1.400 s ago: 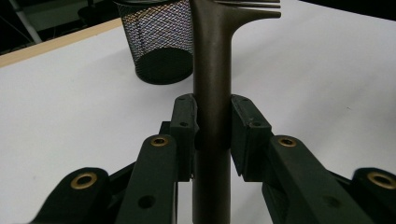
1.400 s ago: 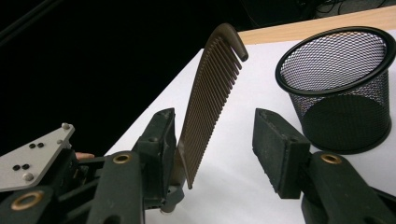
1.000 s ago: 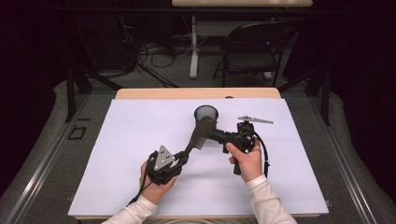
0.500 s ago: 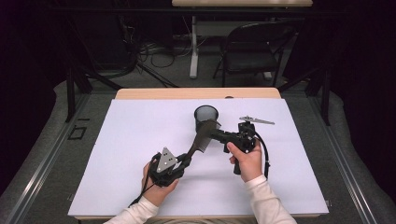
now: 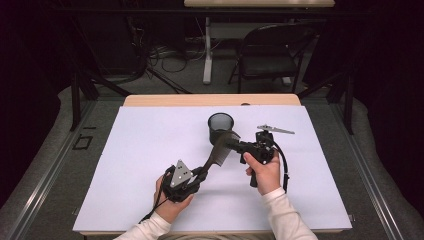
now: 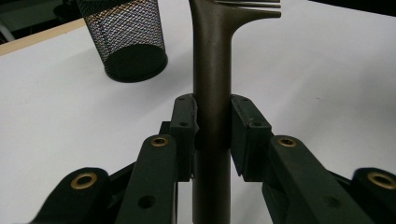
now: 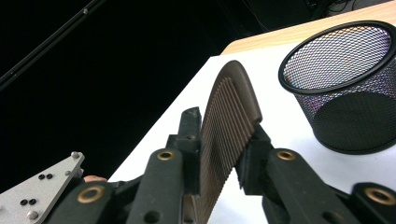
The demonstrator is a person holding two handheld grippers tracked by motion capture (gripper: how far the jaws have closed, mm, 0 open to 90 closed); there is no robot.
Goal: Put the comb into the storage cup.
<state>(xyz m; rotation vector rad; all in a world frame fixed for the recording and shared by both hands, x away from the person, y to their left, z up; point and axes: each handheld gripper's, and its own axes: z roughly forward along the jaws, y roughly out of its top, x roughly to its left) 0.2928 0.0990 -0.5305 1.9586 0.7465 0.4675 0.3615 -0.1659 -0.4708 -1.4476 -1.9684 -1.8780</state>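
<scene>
A dark brown comb (image 5: 222, 148) hangs above the white table sheet (image 5: 145, 145), slanting up to the right. My left gripper (image 5: 202, 173) is shut on its handle (image 6: 212, 70), both pads pressed on the shaft. My right gripper (image 5: 235, 145) comes in from the right at the toothed head (image 7: 231, 121). Its jaws have just been closing and now press on the head, one pad on the teeth and one on the spine. A black mesh cup (image 5: 221, 126) stands upright just behind the comb head (image 7: 345, 88), and it also shows in the left gripper view (image 6: 126, 37).
A metal clip (image 5: 275, 130) lies on the sheet to the right of the cup. The wooden table edge (image 5: 210, 100) runs behind it. A black chair (image 5: 272, 55) and a table leg stand on the floor beyond. The left gripper's grey plate (image 7: 42, 186) shows at the lower left of the right gripper view.
The right gripper's jaws have drawn in onto the comb head. Both hands and the comb have kept their places.
</scene>
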